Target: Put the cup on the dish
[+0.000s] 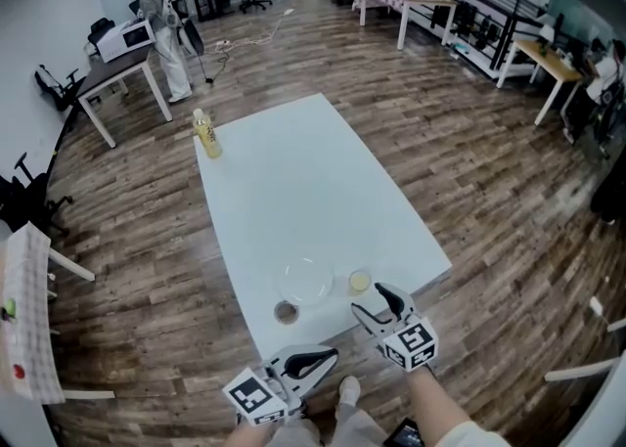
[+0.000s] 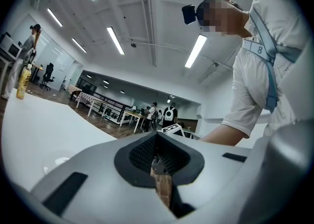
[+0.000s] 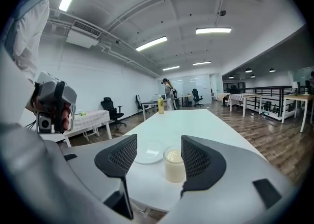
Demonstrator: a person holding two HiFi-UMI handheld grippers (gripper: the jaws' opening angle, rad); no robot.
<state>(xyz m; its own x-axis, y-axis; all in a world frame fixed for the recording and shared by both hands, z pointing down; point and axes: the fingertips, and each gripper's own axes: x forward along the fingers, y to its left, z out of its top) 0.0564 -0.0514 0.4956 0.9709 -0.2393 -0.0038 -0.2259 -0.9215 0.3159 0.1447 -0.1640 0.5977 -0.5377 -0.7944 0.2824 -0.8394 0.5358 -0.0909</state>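
- Long white table on a plank floor
- Near end: a clear dish; just to its right, apart, an upright cup of pale creamy liquid; a small brown round thing just beside the dish, close to the table edge
- Far left corner: a yellow bottle, upright; well apart from the rest

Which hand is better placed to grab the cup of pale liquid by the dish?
Right. The right tongs stand open, with the small clear cup of pale liquid lined up just ahead, beside the clear glass dish. The left tongs are shut, off the white table's near edge.
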